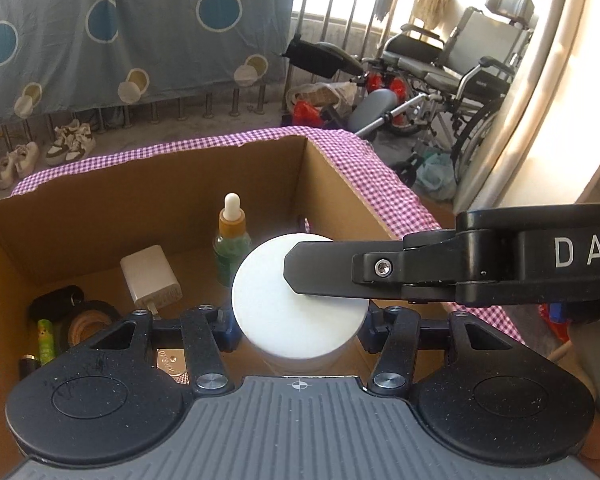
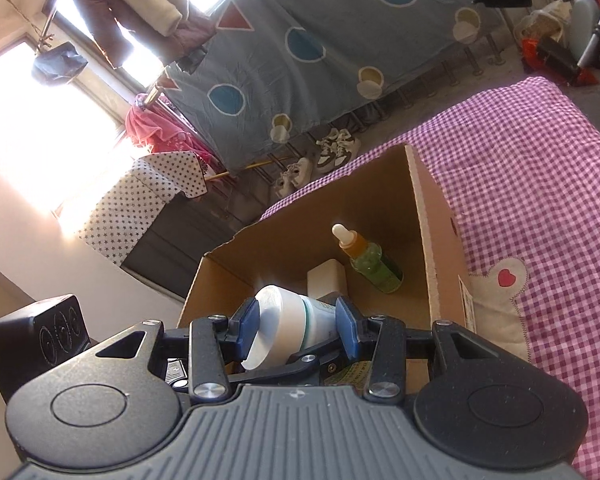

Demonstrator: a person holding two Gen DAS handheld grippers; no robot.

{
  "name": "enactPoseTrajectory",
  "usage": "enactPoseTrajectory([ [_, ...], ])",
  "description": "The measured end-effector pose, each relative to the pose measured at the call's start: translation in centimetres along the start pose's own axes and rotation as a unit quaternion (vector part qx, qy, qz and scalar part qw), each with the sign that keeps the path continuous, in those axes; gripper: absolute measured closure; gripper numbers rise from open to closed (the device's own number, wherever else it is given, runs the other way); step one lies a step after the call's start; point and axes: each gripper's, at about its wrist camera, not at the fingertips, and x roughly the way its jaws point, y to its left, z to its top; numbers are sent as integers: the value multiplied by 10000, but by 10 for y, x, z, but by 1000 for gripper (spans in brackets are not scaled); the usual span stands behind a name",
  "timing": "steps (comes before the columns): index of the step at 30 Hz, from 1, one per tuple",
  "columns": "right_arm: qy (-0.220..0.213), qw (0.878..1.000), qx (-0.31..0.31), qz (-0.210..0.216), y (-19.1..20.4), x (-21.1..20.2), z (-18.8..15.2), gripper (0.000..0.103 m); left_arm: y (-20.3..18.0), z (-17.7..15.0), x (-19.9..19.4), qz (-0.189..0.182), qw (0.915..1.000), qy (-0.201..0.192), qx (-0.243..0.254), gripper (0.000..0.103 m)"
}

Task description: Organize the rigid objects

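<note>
A white jar (image 1: 268,304) with a round flat lid hangs over the open cardboard box (image 1: 100,232). My left gripper (image 1: 298,320) is shut on the jar's body below the lid. A black finger of my right gripper (image 1: 324,270) lies across the lid from the right. In the right wrist view the jar (image 2: 284,320) lies sideways, and my right gripper (image 2: 298,320) is shut on it, one blue pad on the lid and one on the base. A black finger of the left gripper (image 2: 296,366) shows under it.
In the box (image 2: 432,232) stand a green dropper bottle (image 1: 232,240) and a white charger (image 1: 150,276), with tape rolls (image 1: 88,320) and a green tube (image 1: 46,340). The box sits on a purple checked cloth (image 2: 540,180). A wheelchair (image 1: 460,68) and shoes (image 1: 68,144) stand beyond.
</note>
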Motion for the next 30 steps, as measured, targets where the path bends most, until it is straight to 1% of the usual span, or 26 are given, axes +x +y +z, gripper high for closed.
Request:
enactPoseTrajectory([
  [8,-36,9991,-253,-349,-1,5,-5,57,-3,-1,12,-15,9996,282,29,50],
  [10,-42,9990,-259,-363,-3,4,-4,57,-3,0,14,21,9995,312,43,50],
  [17,-112,9990,-242,-349,-4,-3,-4,56,-10,4,9,42,9997,122,202,48],
  [19,-165,9990,-230,-344,-3,-8,-5,56,-12,3,6,38,9997,88,225,44],
  [21,-247,9989,-220,-332,-3,-13,-4,56,-14,3,0,83,9996,25,254,34],
  [23,-355,9986,-220,-319,0,-22,-5,56,-16,3,-8,152,9995,-71,278,29],
  [25,-474,9983,-201,-290,3,-33,-7,56,-17,3,-18,153,9994,-155,259,27],
  [27,-595,9977,-173,-264,8,-45,-10,55,-17,3,-30,132,9994,-227,222,21],
  [28,-661,9974,-170,-247,11,-52,-12,53,-17,2,-37,123,9993,-279,217,20],
  [30,-823,9962,-173,-215,17,-67,-18,48,-19,-1,-52,128,9989,-385,231,13],
])
